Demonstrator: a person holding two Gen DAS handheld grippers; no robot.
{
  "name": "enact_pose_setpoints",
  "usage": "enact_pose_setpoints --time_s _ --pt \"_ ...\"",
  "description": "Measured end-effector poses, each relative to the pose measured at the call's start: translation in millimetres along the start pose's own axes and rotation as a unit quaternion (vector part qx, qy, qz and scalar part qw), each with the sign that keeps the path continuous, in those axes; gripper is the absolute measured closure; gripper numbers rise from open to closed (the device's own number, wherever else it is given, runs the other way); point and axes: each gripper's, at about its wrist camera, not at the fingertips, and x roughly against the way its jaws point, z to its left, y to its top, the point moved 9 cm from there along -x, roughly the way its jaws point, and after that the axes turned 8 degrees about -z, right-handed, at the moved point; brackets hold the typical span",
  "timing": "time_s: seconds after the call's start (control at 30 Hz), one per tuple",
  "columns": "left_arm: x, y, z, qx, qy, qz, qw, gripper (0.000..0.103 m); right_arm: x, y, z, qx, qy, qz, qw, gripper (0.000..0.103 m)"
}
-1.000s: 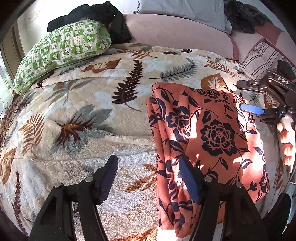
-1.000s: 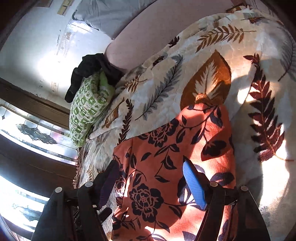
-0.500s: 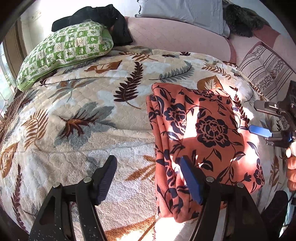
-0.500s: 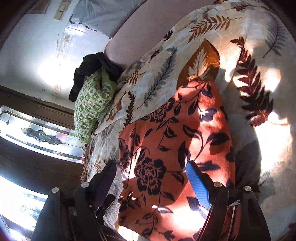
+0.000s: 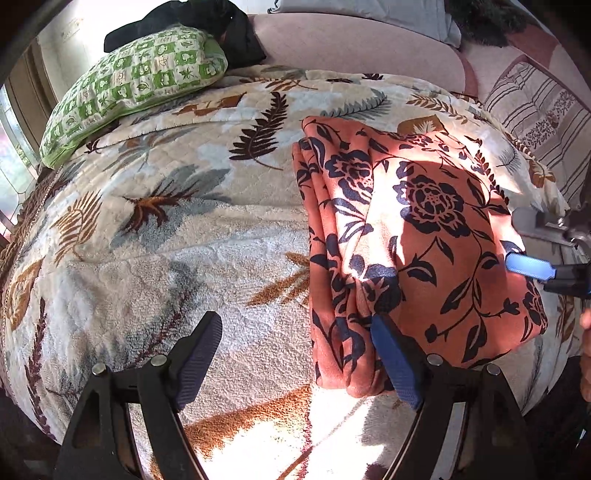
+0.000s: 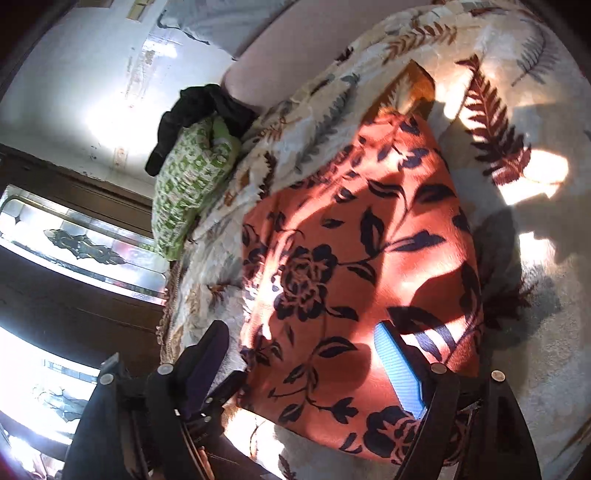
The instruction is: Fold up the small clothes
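both grippers share one build: black plastic arms with round silver screws and ribbed blue pads (image 5: 395,363). the left gripper (image 5: 295,354) matches the right gripper (image 6: 306,365). bare skin shows at the left view's right edge.

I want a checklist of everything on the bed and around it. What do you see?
Surface: leaf-print blanket covering the bed.
Job's things: orange floral garment, folded into a flat rectangle, layered edges on its left.
Clutter: green checked pillow; black clothing behind it; striped cushion.
Grippers: left gripper open, one finger over the garment's near edge; right gripper open above the garment.
Cables: nothing seen.
Surroundings: pink headboard; patterned window.
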Motion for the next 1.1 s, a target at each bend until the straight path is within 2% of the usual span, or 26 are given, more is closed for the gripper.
enact_pose_setpoints --time_s 0.07,0.3,0.43,0.67,0.73,0.8,0.93,1.1 --pt "5 -2 0 0.000 0.002 -0.002 1.0000 0.020 -14 -11 -15 -0.013 -0.002 0.021 1.000 0.019" --pt "26 4 5 0.002 0.004 -0.029 0.9996 0.020 16 -10 11 0.019 0.006 -0.012 1.000 0.019" --pt "30 1 5 0.001 0.003 -0.029 0.9996 0.020 1 -21 -15 -0.002 -0.023 0.011 1.000 0.019" --pt "31 1 11 0.010 0.008 -0.032 0.9994 0.020 16 -15 4 0.014 0.000 -0.019 1.000 0.019" --pt "31 1 11 0.010 0.008 -0.032 0.9994 0.020 9 -18 -9 0.004 -0.017 -0.008 1.000 0.019" --pt "31 2 12 0.006 0.010 -0.033 0.9994 0.020 2 -23 -17 -0.010 -0.014 0.004 1.000 0.019" --pt "30 5 12 0.009 0.010 -0.035 0.9993 0.020 13 -12 -2 -0.005 0.008 -0.015 1.000 0.019" --pt "25 9 11 0.006 0.013 -0.031 0.9994 0.020 15 21 12 0.013 0.014 -0.038 0.999 0.019"
